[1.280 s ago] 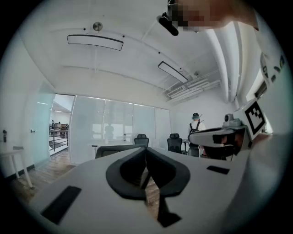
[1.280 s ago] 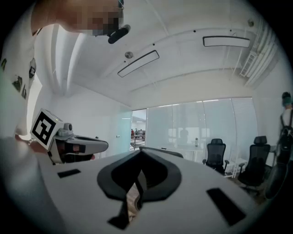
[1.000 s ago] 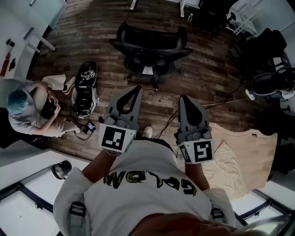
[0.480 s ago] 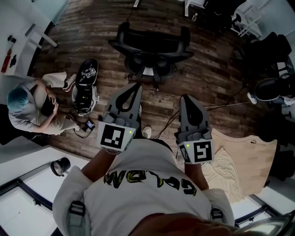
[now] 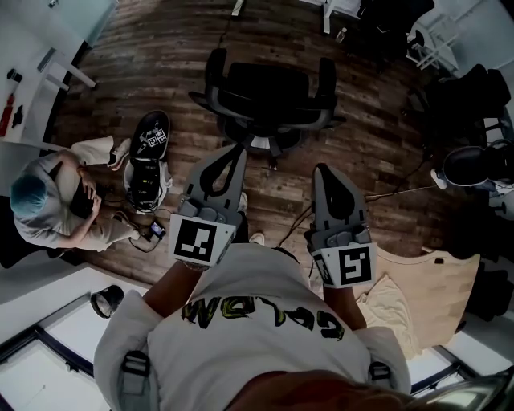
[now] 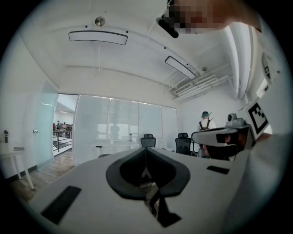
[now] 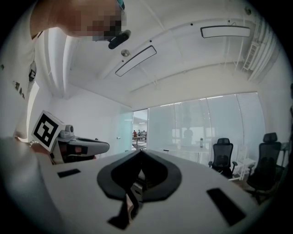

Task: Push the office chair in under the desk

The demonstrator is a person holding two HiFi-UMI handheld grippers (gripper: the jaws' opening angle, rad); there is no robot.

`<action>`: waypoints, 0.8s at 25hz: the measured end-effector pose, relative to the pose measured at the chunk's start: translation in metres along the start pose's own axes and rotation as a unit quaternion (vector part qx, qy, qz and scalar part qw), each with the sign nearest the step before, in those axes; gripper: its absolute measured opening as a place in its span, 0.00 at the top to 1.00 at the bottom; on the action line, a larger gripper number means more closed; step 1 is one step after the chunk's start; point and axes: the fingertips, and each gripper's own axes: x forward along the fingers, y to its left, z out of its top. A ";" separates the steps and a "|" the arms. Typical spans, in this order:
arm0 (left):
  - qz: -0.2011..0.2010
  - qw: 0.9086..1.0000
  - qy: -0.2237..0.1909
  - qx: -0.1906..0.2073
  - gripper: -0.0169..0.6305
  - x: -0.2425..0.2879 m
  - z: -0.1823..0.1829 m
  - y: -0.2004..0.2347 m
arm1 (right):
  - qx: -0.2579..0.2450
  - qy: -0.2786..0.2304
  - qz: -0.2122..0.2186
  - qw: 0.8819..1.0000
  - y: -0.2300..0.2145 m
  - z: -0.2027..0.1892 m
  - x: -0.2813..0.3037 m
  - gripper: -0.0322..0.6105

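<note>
Chair stands on the wood floor at the top middle of the head view, out in the open and not yet under any tabletop. Only white legs show at the top edge beyond it, so I cannot tell where the desk's edge is.

Compared with a second ago, the chair sits larger and lower in that view. The wearer has walked up on it, and both tools now reach nearer its near edge, though neither touches it. That looks like the approach being nearly over, with the push itself still to come.

At the far left a person sits on the floor, well clear of the path. The left tool is clenched with nothing between its jaws and hangs just short of the chair's left side. The right tool is likewise clenched and empty, a little further back.

The chair seems to have its curved back toward the tools. Its armrests run away from them, so the seat faces the far legs. Its widest line, arm to arm, lies across the view, square to the tools.
</note>
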 end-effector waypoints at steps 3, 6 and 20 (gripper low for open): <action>-0.003 1.000 -0.003 -0.001 0.95 0.020 0.005 0.030 | -0.008 0.001 0.000 1.000 -0.002 0.005 0.035 0.93; -0.008 1.000 -0.007 0.002 0.95 0.037 0.012 0.058 | -0.010 -0.003 -0.004 1.000 -0.001 0.012 0.068 0.93; -0.045 0.999 -0.003 0.013 0.95 0.089 0.007 0.117 | -0.027 -0.005 -0.014 1.000 0.003 0.013 0.150 0.93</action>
